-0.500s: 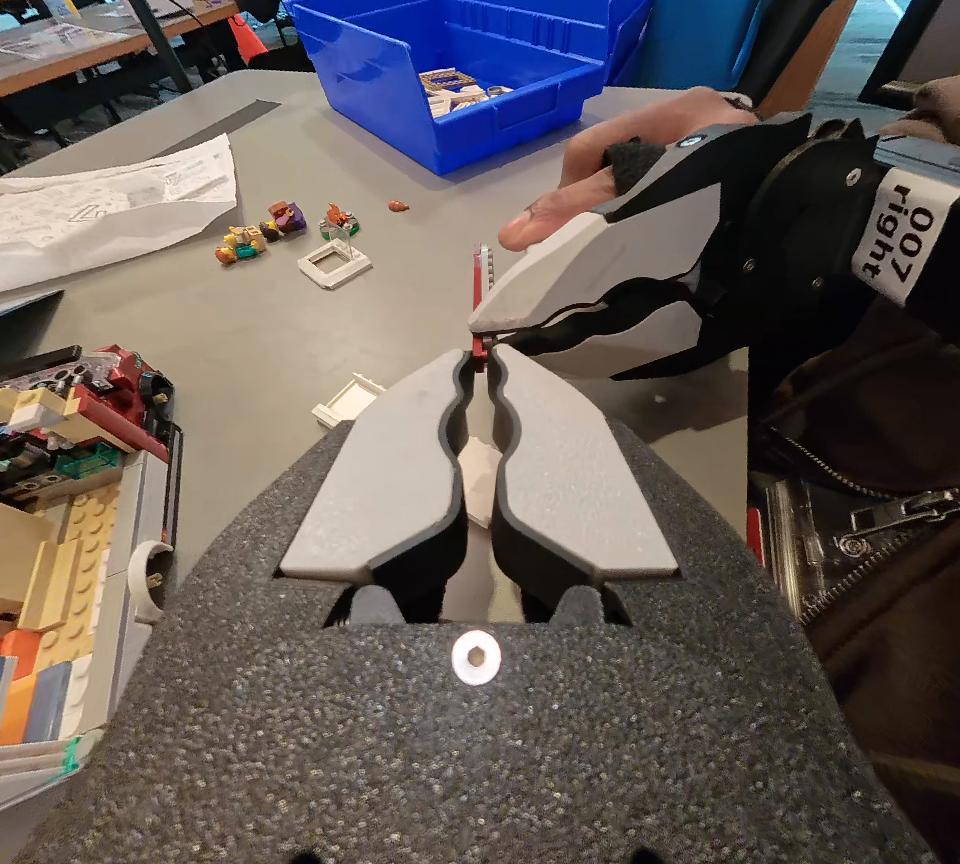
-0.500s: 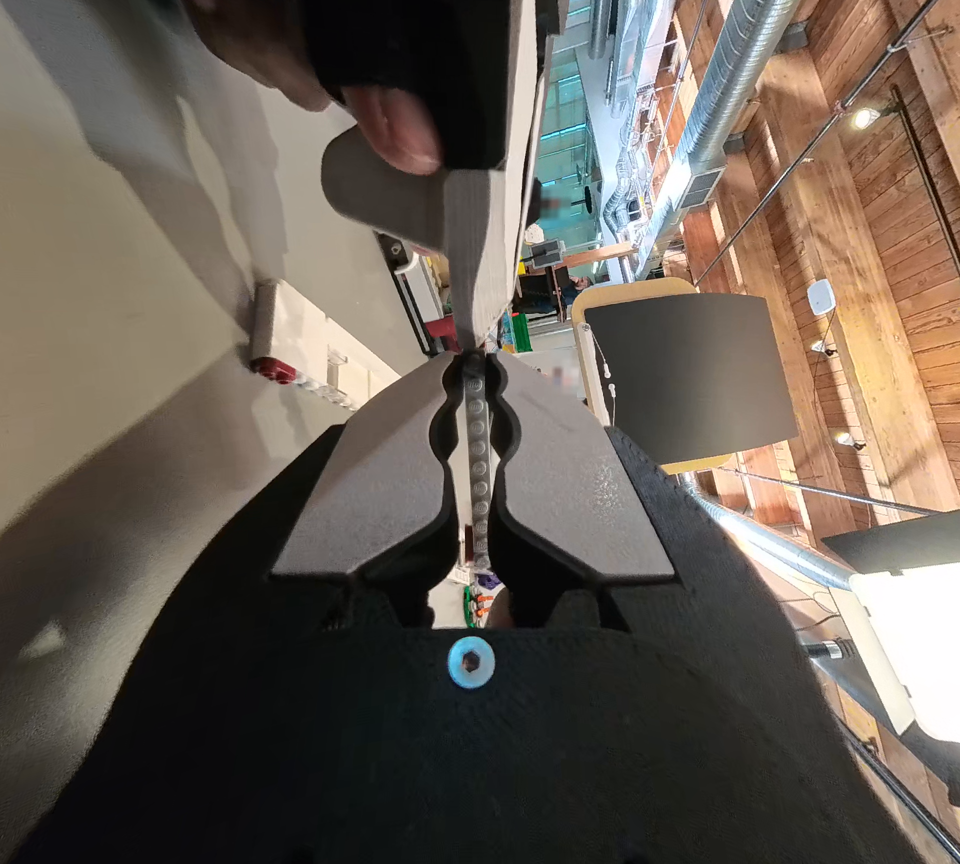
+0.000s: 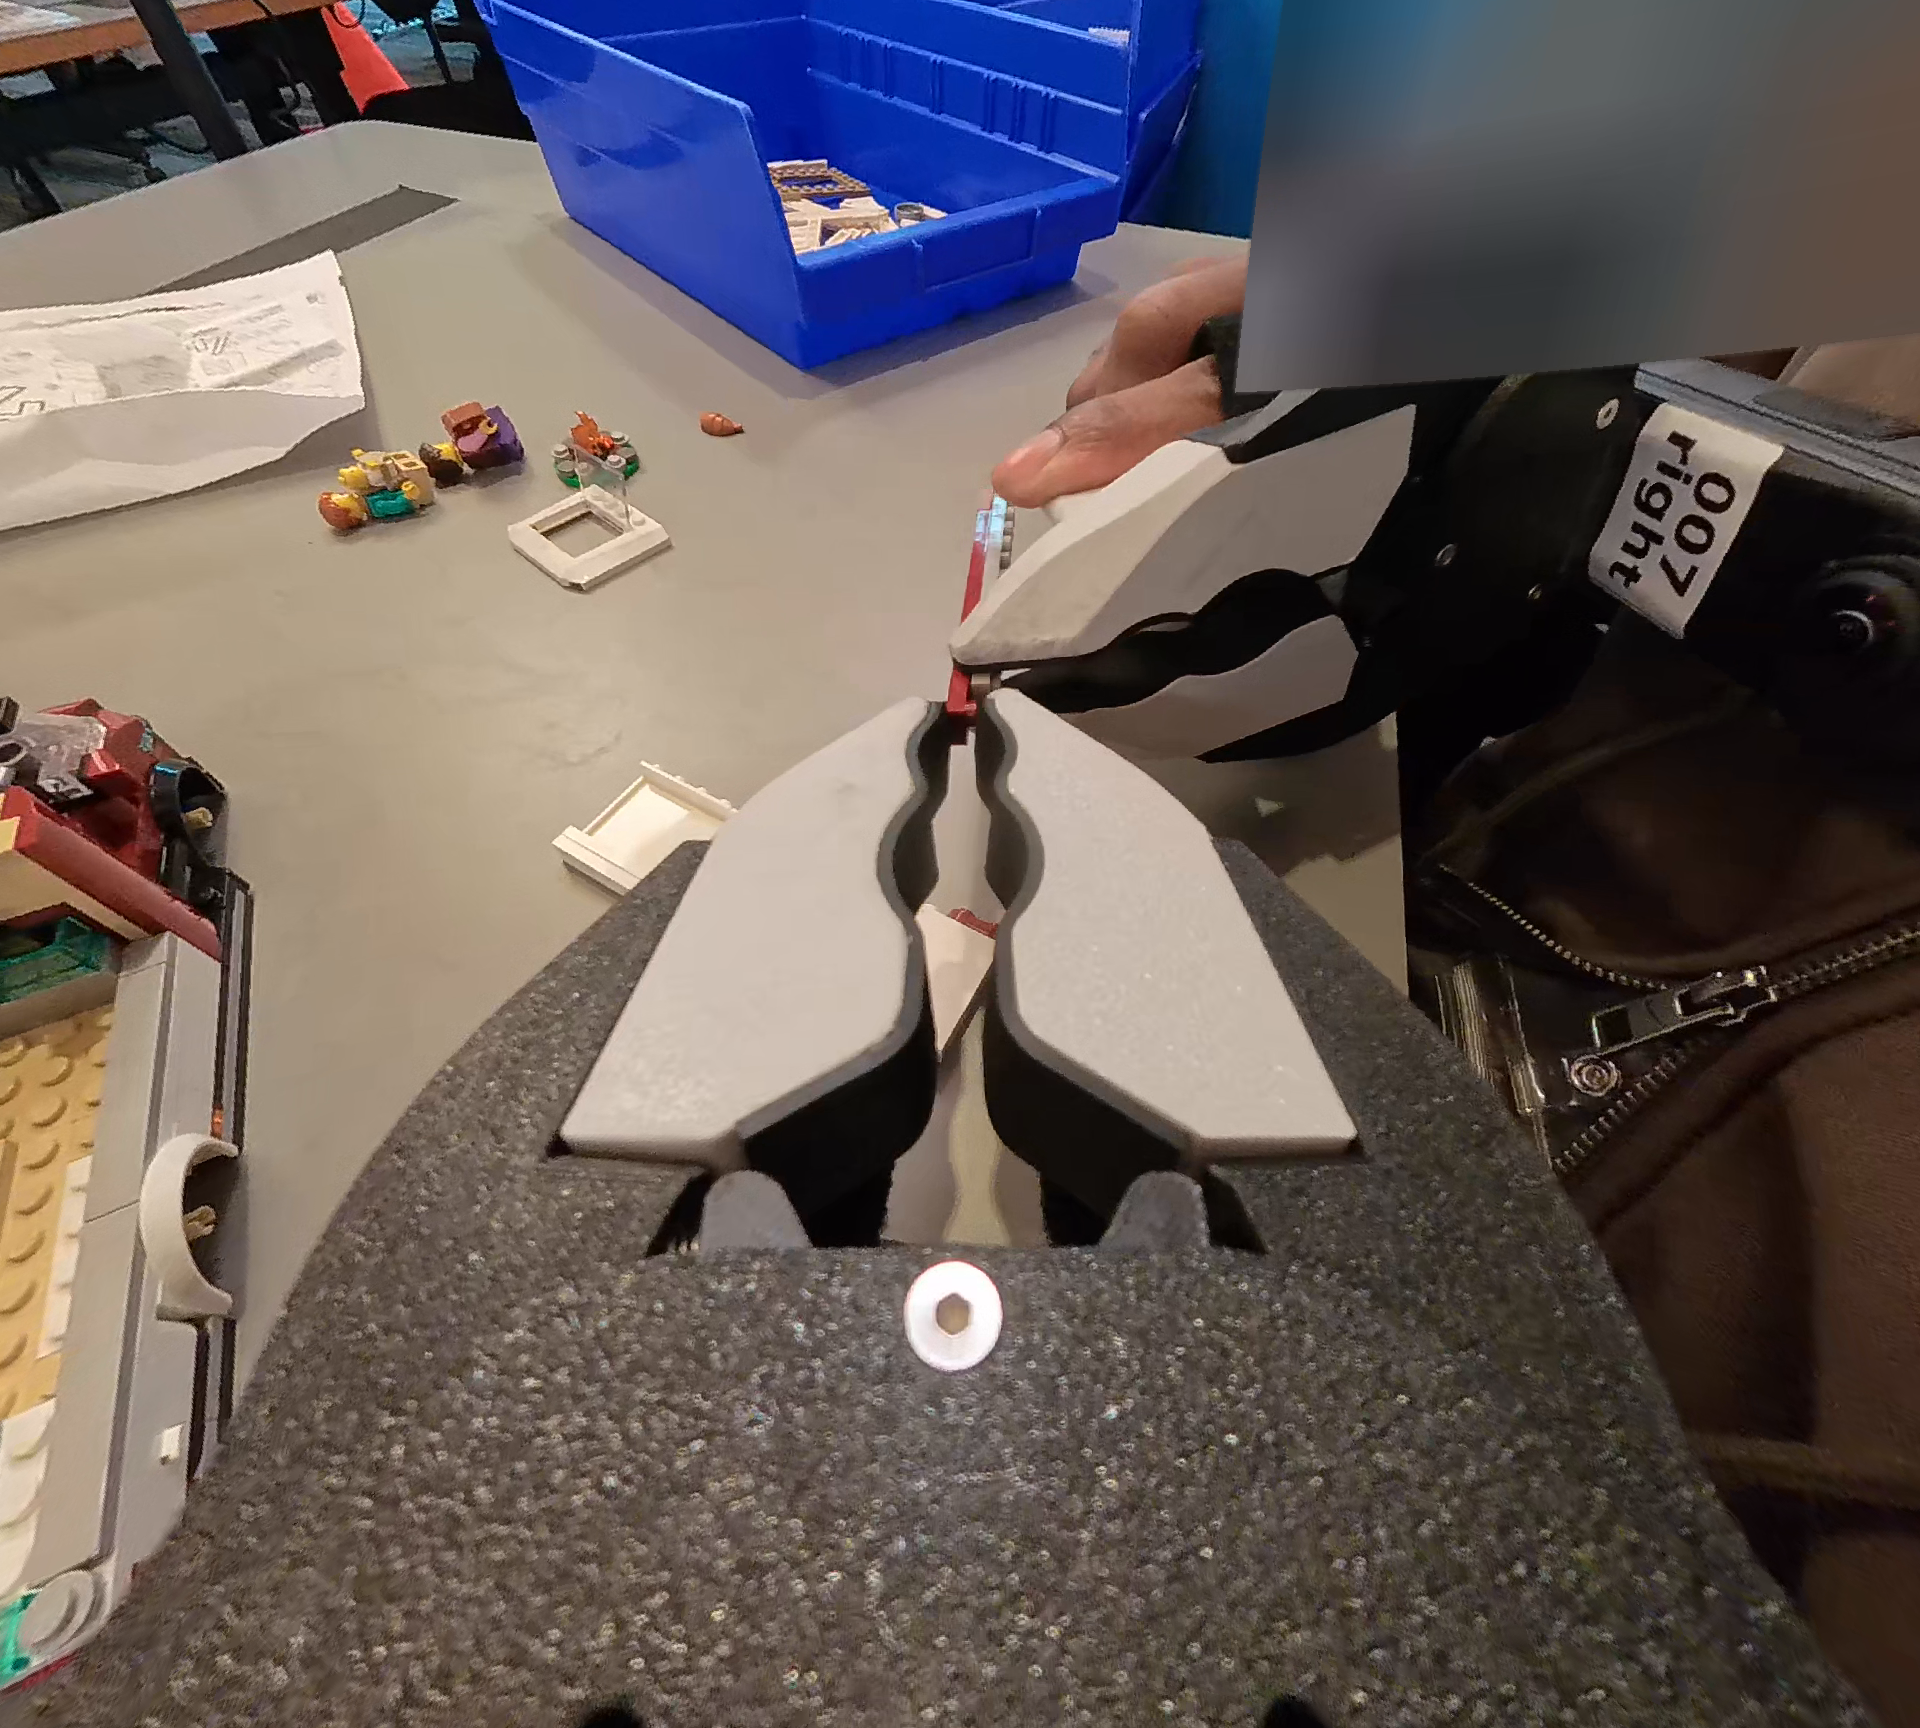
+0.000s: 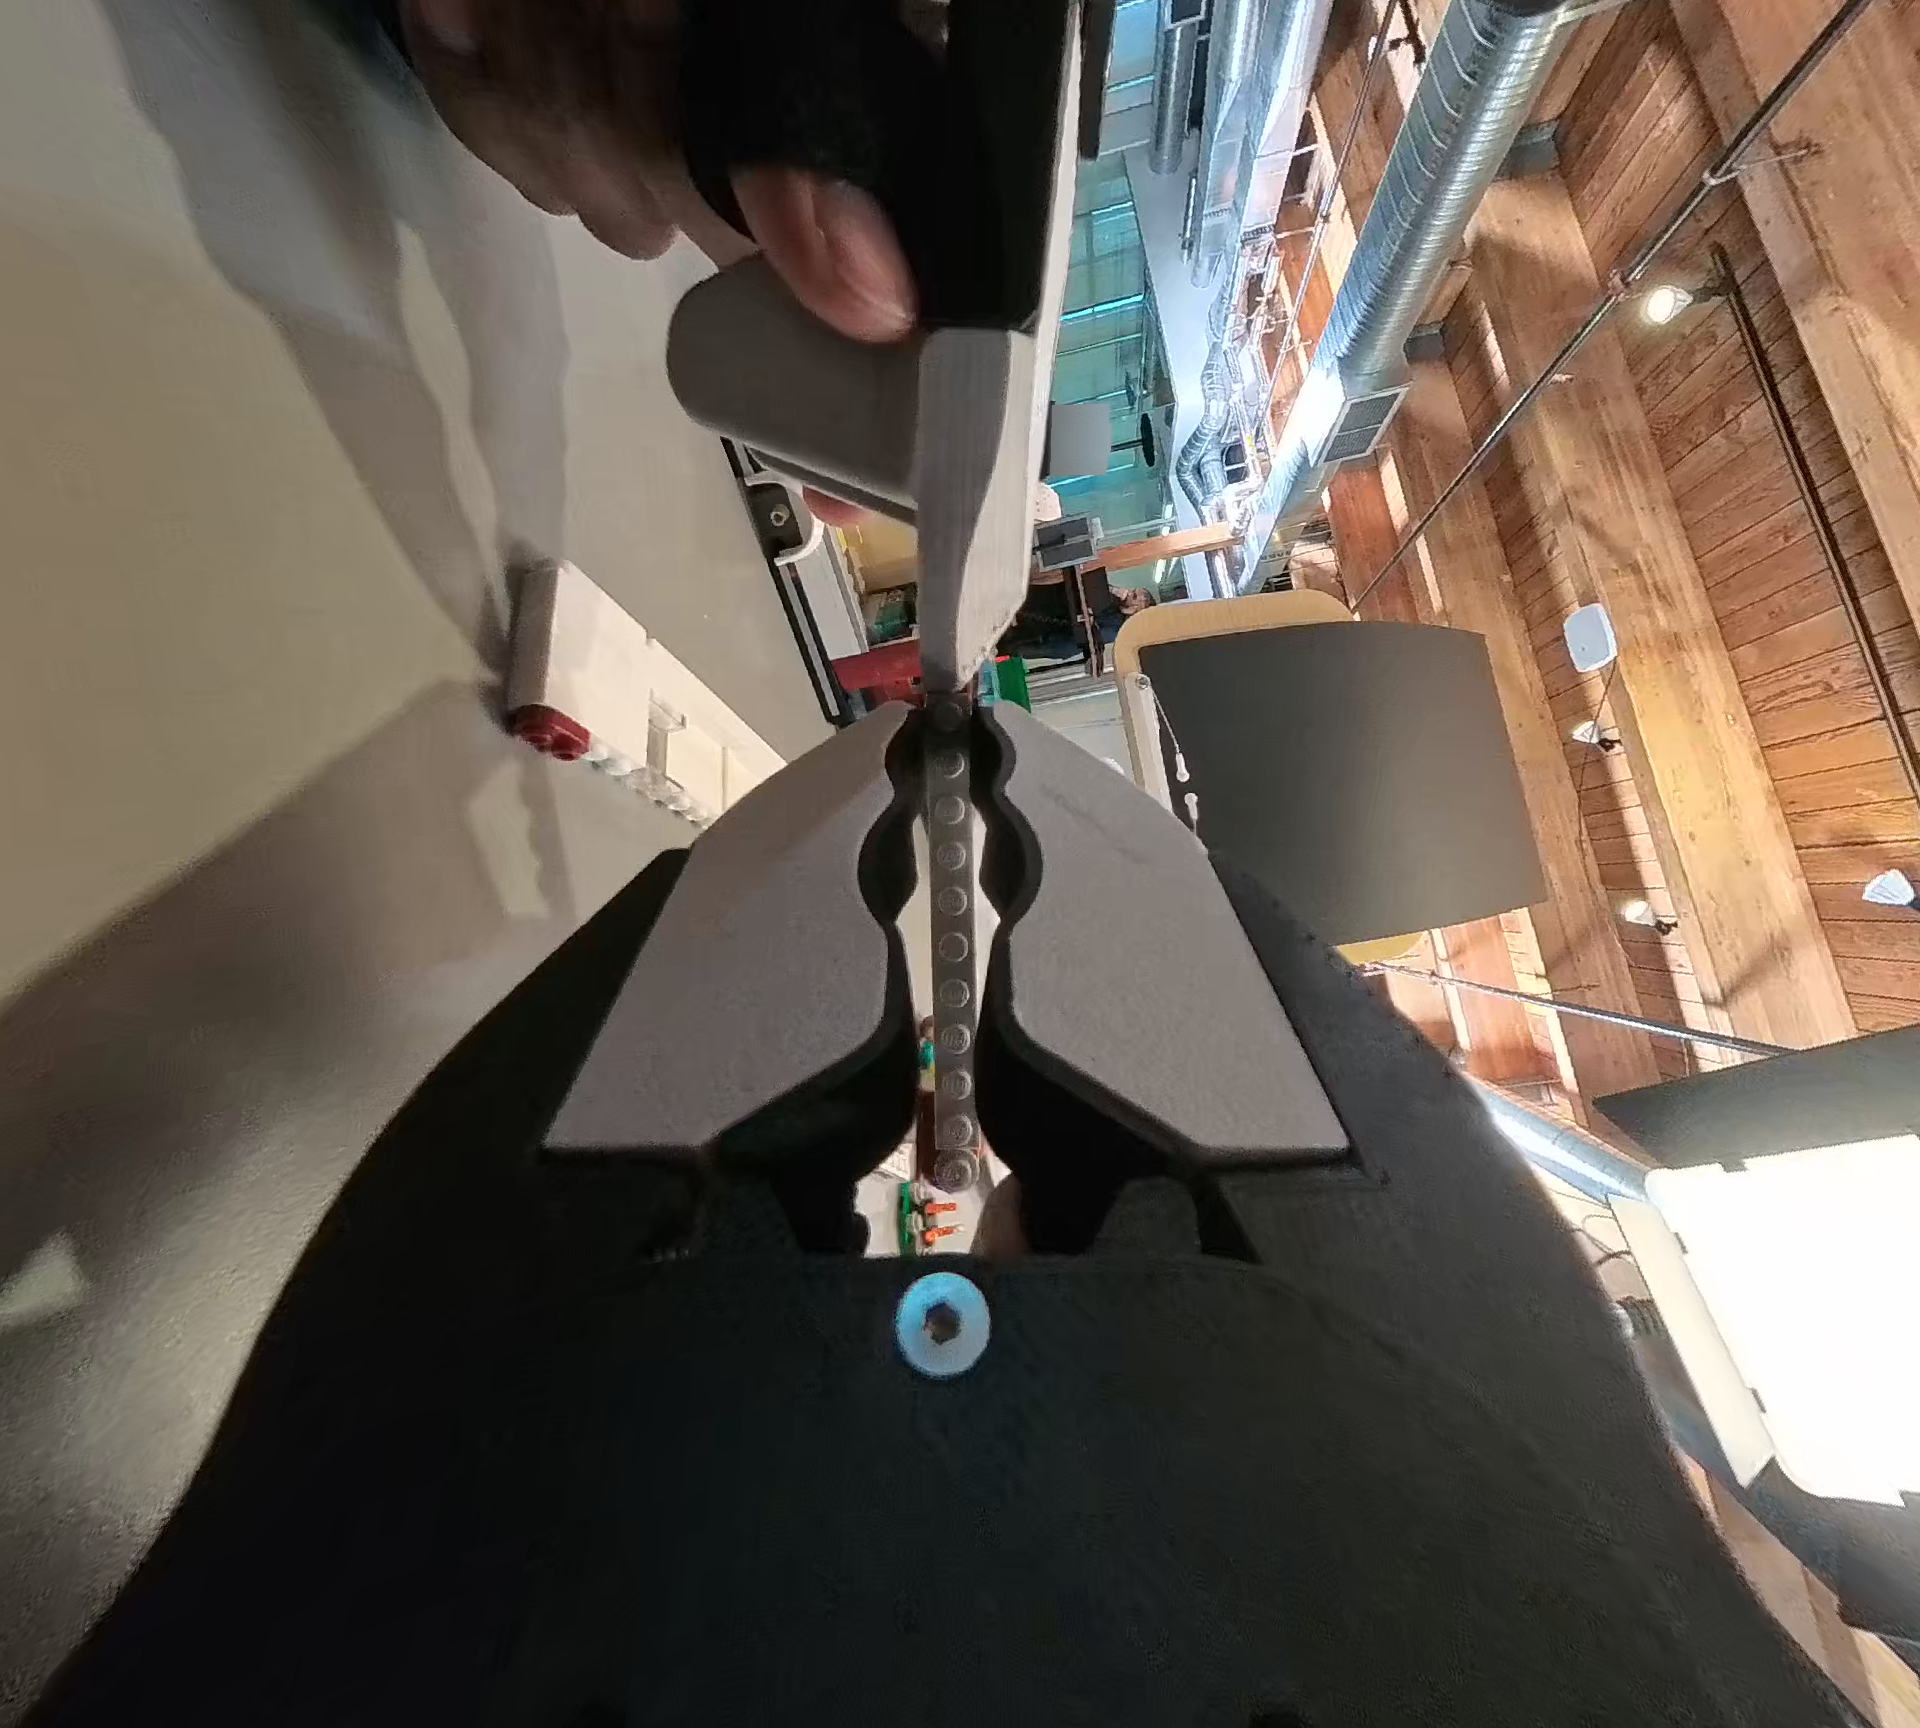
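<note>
My right gripper (image 4: 945, 722) is shut on a long thin grey studded plate (image 4: 951, 930) that runs back between its fingers. In the left wrist view this gripper (image 3: 982, 660) comes in from the right and holds the strip on edge above the table. A dark red plate (image 3: 975, 577) is stuck along the grey one (image 3: 1006, 535). My left gripper (image 3: 961, 717) is shut on the near end of the red plate, tip to tip with the right one. The left fingertip (image 4: 951, 639) comes down onto the strip's end in the right wrist view.
A blue bin (image 3: 727, 172) with loose pieces stands at the back of the grey table (image 3: 312, 691). Small minifigure builds (image 3: 416, 473), a white window frame (image 3: 587, 540), a white panel (image 3: 634, 831) and printed paper (image 3: 156, 369) lie to the left. A brick building (image 3: 73, 1003) is at the left edge. Both grippers' tips are close together, under 4 cm apart.
Both grippers keep their grip on the strip, tips still meeting. The left gripper has tilted slightly, so the bin and the right gripper sit a little differently in view.
</note>
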`<state>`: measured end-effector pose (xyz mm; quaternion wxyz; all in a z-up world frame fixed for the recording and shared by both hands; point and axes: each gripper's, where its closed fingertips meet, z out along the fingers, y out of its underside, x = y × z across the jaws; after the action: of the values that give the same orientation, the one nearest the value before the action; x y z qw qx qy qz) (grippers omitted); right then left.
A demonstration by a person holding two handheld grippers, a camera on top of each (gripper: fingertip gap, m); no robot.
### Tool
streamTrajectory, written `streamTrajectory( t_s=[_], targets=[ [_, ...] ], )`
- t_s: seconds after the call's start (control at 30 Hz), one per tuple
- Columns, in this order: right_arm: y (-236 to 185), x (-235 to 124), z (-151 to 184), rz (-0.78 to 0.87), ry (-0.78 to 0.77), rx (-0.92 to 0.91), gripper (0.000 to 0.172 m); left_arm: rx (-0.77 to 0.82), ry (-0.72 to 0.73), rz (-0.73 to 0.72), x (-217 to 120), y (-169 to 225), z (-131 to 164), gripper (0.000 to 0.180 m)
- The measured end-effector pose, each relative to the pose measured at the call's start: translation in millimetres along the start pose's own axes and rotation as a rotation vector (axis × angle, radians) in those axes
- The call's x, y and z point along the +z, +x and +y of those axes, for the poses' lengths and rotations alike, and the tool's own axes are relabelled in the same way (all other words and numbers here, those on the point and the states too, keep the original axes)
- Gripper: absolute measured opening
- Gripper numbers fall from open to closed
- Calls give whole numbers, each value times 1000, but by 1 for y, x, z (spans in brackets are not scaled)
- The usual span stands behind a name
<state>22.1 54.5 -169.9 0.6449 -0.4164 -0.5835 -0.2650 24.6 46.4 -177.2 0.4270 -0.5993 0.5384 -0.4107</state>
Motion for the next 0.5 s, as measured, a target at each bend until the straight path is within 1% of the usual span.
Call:
streamTrajectory(
  t_s=[0.27,0.3,0.33,0.37,0.4,0.43,0.5],
  targets=[
    [0,-2,-2,20,-10,-54,7,-4,2,18,-1,1,0,5],
    [0,-2,-2,20,-8,-56,8,-7,1,2,-1,-1,0,5],
    [2,-5,-5,30,7,-56,8,0,-22,-175,-8,-29,4,4],
    [3,-7,-5,39,5,-58,9,15,-41,-265,-19,-50,9,4],
    [2,-8,-4,34,1,-56,8,-50,20,-217,-26,-51,4,4],
    [0,-8,-2,25,1,-53,8,-79,34,-167,-28,-46,2,4],
    [2,-8,-4,34,11,-54,8,4,-39,-200,-24,-43,10,4]
  ],
)
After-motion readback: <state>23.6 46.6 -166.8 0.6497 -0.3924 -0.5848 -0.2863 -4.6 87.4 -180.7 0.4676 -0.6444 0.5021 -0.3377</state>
